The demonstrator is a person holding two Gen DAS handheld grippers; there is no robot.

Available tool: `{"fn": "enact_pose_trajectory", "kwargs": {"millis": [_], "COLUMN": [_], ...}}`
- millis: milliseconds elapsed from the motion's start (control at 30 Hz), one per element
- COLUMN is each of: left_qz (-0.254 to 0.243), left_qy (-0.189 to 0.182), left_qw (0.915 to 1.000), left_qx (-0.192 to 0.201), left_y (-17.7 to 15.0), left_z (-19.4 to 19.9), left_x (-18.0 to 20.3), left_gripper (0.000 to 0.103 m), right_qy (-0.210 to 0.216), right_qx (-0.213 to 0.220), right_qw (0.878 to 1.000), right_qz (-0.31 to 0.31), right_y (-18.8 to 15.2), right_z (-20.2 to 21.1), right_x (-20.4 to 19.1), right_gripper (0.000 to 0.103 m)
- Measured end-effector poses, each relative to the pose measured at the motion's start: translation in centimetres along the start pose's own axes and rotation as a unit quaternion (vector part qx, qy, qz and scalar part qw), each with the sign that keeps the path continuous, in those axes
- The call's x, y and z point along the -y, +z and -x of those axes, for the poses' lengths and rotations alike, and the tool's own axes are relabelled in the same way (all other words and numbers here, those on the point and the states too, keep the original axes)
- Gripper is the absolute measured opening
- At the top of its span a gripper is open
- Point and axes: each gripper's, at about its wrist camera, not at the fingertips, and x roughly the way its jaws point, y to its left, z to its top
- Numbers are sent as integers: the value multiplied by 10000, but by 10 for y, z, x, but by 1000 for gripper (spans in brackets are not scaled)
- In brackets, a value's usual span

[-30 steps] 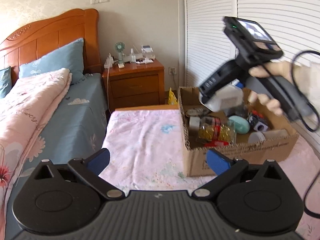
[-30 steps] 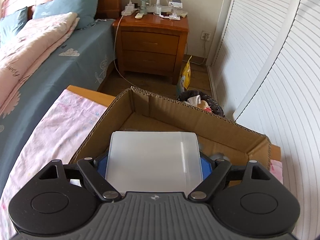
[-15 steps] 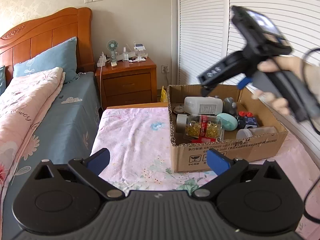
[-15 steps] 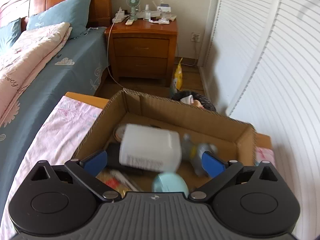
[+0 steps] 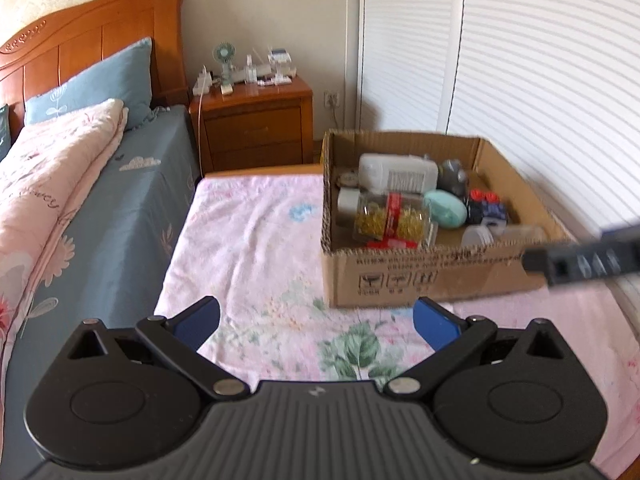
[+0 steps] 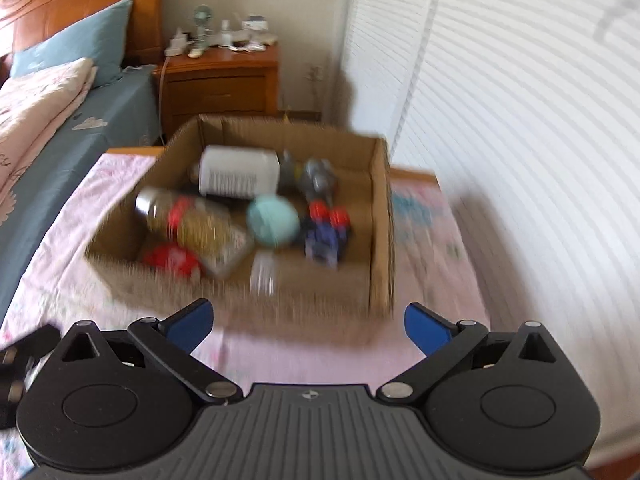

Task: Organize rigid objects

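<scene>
Inside cardboard box [image 5: 440,276]: white bottle [image 5: 396,174], capsule jar [image 5: 394,220], possibly teal egg [image 5: 446,210]; both jaws spread, empty.

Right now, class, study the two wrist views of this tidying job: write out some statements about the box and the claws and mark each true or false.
1. The white bottle lies inside the cardboard box. True.
2. The right claw grips the white bottle. False: it is open and empty.
3. The box stands on the blue bedsheet. False: it stands on the pink floral cloth.
4. The left claw is open and empty. True.
</scene>
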Motion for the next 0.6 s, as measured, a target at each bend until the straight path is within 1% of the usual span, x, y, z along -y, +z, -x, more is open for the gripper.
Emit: {"fn": "enact_pose_trajectory", "kwargs": {"millis": [100,167,233,333,600], "left_qz": [-9,-5,6,6,-167], "left_qy": [-39,-69,-95,-110,-54], "left_qw": [9998,9996,9994,9991,9997], "left_qx": [-170,-256,-348,-410,-185], "left_y": [-4,-6,-7,-5,9], "left_z": [-2,-2,1,8,30], "left_x": [4,5,7,11,21], "left_gripper": [102,102,102,102,102], "right_qy": [-25,-123,-219,-238,-228], "right_qx": [-152,-150,-87,4,313], "right_qw": [9996,9993,9992,9993,9988], "right_qz": [-250,-313,-318,-287,-283], "right_y": [-24,-34,-37,-38,-30], "right_z": [5,10,17,26,51], "right_x": [1,1,0,-2,2], "right_gripper": [103,103,103,103,103]}}
